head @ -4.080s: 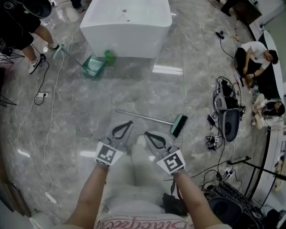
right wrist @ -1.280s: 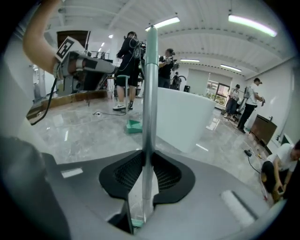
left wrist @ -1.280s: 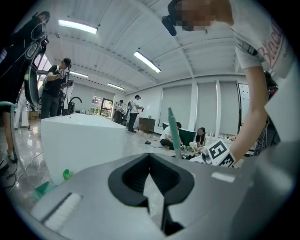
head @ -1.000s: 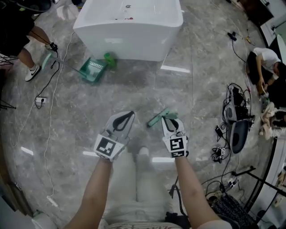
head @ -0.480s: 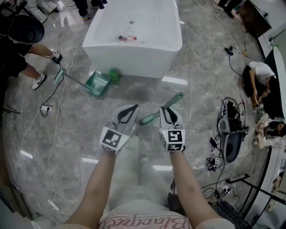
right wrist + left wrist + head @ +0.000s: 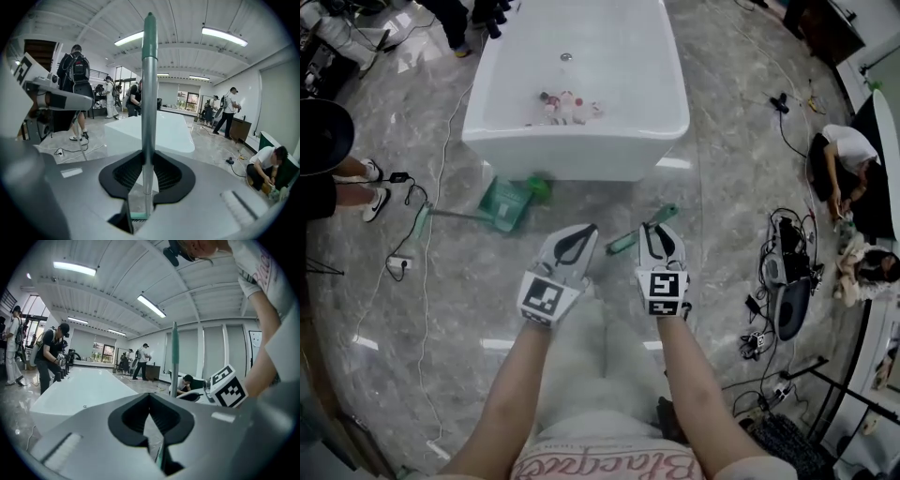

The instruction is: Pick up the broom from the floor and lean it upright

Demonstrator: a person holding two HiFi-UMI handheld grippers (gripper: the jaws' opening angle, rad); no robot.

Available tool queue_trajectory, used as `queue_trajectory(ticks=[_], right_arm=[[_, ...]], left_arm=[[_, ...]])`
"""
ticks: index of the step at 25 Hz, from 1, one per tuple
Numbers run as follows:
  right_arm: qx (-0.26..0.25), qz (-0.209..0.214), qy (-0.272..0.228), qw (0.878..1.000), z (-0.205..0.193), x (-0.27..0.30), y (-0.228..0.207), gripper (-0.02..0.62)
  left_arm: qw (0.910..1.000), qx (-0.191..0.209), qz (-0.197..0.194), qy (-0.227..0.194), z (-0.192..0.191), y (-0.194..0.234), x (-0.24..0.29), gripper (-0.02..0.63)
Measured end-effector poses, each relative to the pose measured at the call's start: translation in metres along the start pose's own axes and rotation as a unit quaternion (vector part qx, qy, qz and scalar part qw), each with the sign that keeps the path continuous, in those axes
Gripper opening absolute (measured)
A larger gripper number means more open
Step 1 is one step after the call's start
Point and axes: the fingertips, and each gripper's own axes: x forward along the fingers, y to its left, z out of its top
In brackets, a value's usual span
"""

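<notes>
1. Grey marble floor is spread across a wide hall. A white bathtub is set ahead, and a green dustpan lies just beside its near wall.
2. The broom is held upright. Its thin metal shaft is clamped between the jaws of the right gripper, which are closed as far as the shaft allows.
3. In the right gripper view the shaft is seen rising straight up to a green cap. The green head is seen just below the jaws, so the grip is taken low on the shaft. Whether the head touches the floor cannot be told.
4. This low, vertical hold is judged to suit carrying the broom to a support. The bathtub wall is the likeliest place for it to be leaned.
5. The left gripper is held just beside the right one. Its jaws are brought together with nothing between them, and it is probably kept free to steady the shaft.
6. Both forearms are stretched forward from the body with the marker cubes turned upward. The right gripper is tipped further downward, while the left is kept nearly level.
</notes>
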Motion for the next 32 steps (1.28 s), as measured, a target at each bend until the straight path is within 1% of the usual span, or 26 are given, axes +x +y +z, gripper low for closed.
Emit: queue_trajectory(ticks=[2, 5, 8, 11, 14, 16, 20, 25, 29, 32], right_arm=[[0.013, -0.023, 0.011, 1.000, -0.003, 0.023, -0.007, 0.078], [0.037, -0.055, 0.023, 0.998, -0.011, 0.052, -0.018, 0.078], [0.055, -0.078, 0.030, 0.995, -0.020, 0.076, -0.027, 0.078], [0.069, -0.089, 0.041, 0.993, -0.036, 0.104, -0.029, 0.078], [0.068, -0.090, 0.044, 0.993, -0.049, 0.135, -0.027, 0.080], [0.070, -0.091, 0.052, 0.992, -0.060, 0.154, -0.024, 0.080], [0.084, -0.105, 0.077, 0.988, -0.077, 0.194, -0.025, 0.080], [0.053, -0.115, 0.081, 0.989, -0.075, 0.244, -0.025, 0.080], [0.050, -0.133, 0.080, 0.987, -0.062, 0.274, -0.033, 0.077], [0.050, -0.145, 0.081, 0.985, -0.056, 0.284, -0.037, 0.078]], left_arm=[[1.0000, 0.000, -0.001, 0.002, -0.005, 0.015, 0.013, 0.000], [0.9999, -0.010, 0.006, -0.004, -0.012, 0.035, 0.028, 0.000], [0.9998, -0.014, 0.012, -0.005, -0.026, 0.049, 0.048, 0.000], [0.9997, -0.013, 0.022, 0.003, -0.047, 0.067, 0.071, 0.000], [0.9995, -0.007, 0.030, -0.006, -0.063, 0.085, 0.091, 0.000], [0.9993, -0.005, 0.036, -0.001, -0.076, 0.094, 0.099, 0.000], [0.9984, -0.017, 0.054, 0.003, -0.094, 0.117, 0.108, 0.000], [0.9978, -0.015, 0.065, 0.005, -0.107, 0.135, 0.114, 0.000], [0.9970, -0.020, 0.075, 0.005, -0.110, 0.149, 0.118, 0.000], [0.9967, -0.018, 0.079, 0.003, -0.110, 0.155, 0.119, 0.000]])
